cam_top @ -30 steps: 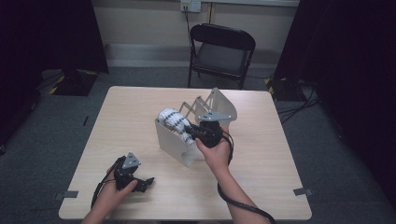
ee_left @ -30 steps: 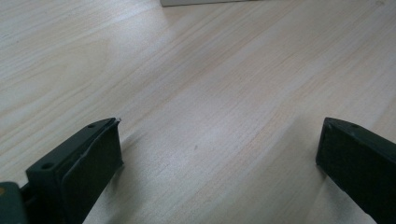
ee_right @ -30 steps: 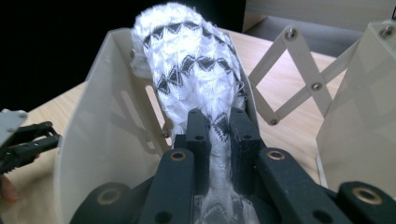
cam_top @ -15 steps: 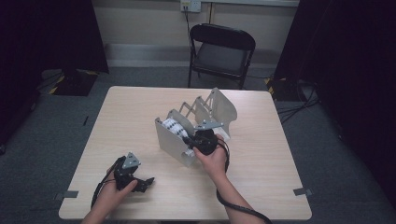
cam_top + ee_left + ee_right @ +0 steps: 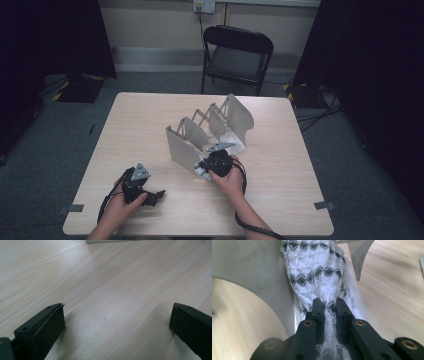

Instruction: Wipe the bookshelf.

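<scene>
Right now the white knitted cloth with black diamond bands (image 5: 317,277) is sitting in the nearest slot of the grey metal divider rack (image 5: 210,132), squeezed between the near plate and the next one, with a clear plastic wrap showing along its right side. The right gripper (image 5: 329,305) is clenching the cloth's near end, its jaws pinching the fabric tightly. At the near left of the desk (image 5: 135,125), the left gripper (image 5: 150,192) is lying released with nothing between its wide jaws, well apart from the rack.

Judging from here, the soft cloth could be bunching or snagging on a plate edge, and a sideways pull could be dragging the light rack across the desk, since nothing is steadying it.

From the high view, the hand is covering the cloth, so its depth in the slot is hard to make out.
</scene>
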